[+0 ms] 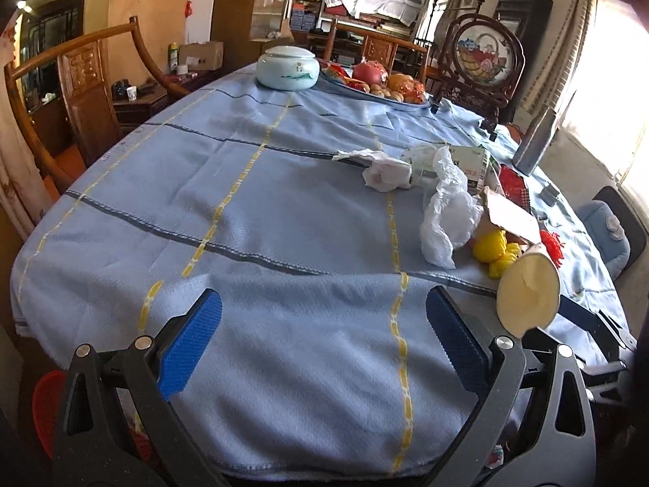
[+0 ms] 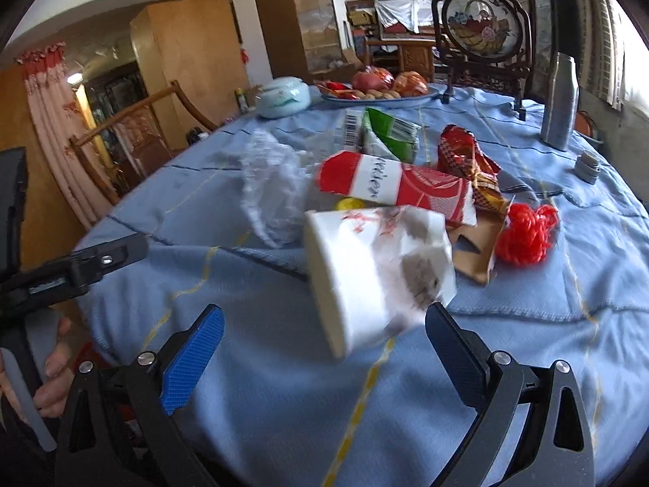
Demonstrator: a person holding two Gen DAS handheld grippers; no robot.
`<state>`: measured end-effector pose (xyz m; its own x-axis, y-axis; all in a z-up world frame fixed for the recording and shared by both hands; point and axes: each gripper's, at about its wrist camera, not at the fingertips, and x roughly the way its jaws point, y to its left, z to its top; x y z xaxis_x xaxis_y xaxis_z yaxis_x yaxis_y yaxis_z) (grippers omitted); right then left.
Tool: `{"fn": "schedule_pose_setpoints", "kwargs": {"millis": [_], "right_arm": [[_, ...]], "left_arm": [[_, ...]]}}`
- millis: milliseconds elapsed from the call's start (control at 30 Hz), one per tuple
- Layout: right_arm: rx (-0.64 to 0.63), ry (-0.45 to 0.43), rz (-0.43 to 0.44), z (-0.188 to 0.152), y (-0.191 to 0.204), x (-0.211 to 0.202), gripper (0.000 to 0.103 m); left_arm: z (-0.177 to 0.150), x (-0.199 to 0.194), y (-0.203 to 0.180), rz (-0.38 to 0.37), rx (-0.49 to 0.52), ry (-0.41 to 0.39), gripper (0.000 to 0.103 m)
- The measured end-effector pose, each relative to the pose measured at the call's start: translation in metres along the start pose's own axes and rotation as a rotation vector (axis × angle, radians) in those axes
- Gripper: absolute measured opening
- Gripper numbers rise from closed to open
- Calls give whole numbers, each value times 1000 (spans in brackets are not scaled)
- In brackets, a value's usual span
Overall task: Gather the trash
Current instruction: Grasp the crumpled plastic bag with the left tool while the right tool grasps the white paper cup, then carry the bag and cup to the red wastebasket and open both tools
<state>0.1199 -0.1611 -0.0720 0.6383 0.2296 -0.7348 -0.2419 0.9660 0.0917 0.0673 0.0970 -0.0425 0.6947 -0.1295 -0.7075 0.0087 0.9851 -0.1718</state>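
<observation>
A white paper cup (image 2: 373,268) with red print lies on its side, blurred, in the wide gap of my open right gripper (image 2: 324,314), close to the right finger. Whether it touches the cloth is unclear. In the left wrist view the cup (image 1: 527,294) shows its base. Behind it sits a trash pile: a red-and-white tissue pack (image 2: 389,182), green packaging (image 2: 389,134), a red-gold wrapper (image 2: 466,154), red netting (image 2: 527,235), clear plastic (image 2: 267,186), torn cardboard (image 2: 474,251), white crumpled paper (image 1: 446,211) and a yellow piece (image 1: 497,249). My left gripper (image 1: 324,298) is open over bare cloth.
The blue tablecloth (image 1: 284,211) covers a round table. At the far side stand a pale ceramic jar (image 1: 288,67), a fruit plate (image 1: 385,81), a framed screen (image 1: 482,57) and a silver bottle (image 2: 561,101). A red basket (image 1: 44,401) sits below the near edge. Wooden chairs stand left.
</observation>
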Motion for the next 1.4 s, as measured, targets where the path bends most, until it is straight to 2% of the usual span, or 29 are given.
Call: {"fn": "schedule_pose_setpoints", "kwargs": {"millis": [67,100,133,200,233,367,467,600,633,700,733,767,833,867,967,1100,1233,1300,1400], "right_arm": [[6,-24,-29,4,-10,2,92],[15,-45,-41,4,-18,0,72],[20,-52,-48,3,-24,0,43],[68,-65,-16,1,-44,-8,23],[97,-83,-14,1,-55,-13,9],[166,-145,50,-7,-79,-30,7],[178,-173,66,-9,-85,-34,7],[192,-186,95,-12,-93,-32,7],[199,-186,105,-14,-94,-33,7],[212,-187,119,-18,-93,-37,7],[214,-187,122,-18,-94,-35,7],[216,-186,124,-19,-96,-34,7],[225,-189,138,-20,-99,-33,7],[230,-194,147,-20,-100,-34,7],[237,-230,170,-18,-102,-42,7],[220,-276,211,-9,-97,-55,7],[197,-286,293,-1,-84,-60,7],[179,-283,341,3,-73,-61,7],[134,-278,416,10,-51,-63,7]], "left_arm": [[5,8,-5,-26,13,24,96],[6,11,-7,-33,20,29,96],[9,16,-13,-44,37,35,96],[15,25,-28,-63,72,42,96],[17,29,-33,-70,85,42,96],[28,42,-62,-121,145,35,96],[40,55,-81,-124,192,31,96],[54,78,-92,-146,180,73,95],[57,83,-95,-161,174,88,88],[59,91,-99,-187,168,113,68],[60,95,-101,-206,163,130,48],[59,97,-100,-220,156,144,37],[59,96,-96,-250,126,155,31],[59,90,-92,-250,114,149,27],[59,60,-79,-249,100,101,25],[64,11,-58,-204,99,10,25],[67,-32,-24,-155,51,-56,25],[60,-50,-2,-114,11,-74,26],[38,-81,44,-7,-74,-105,26]]}}
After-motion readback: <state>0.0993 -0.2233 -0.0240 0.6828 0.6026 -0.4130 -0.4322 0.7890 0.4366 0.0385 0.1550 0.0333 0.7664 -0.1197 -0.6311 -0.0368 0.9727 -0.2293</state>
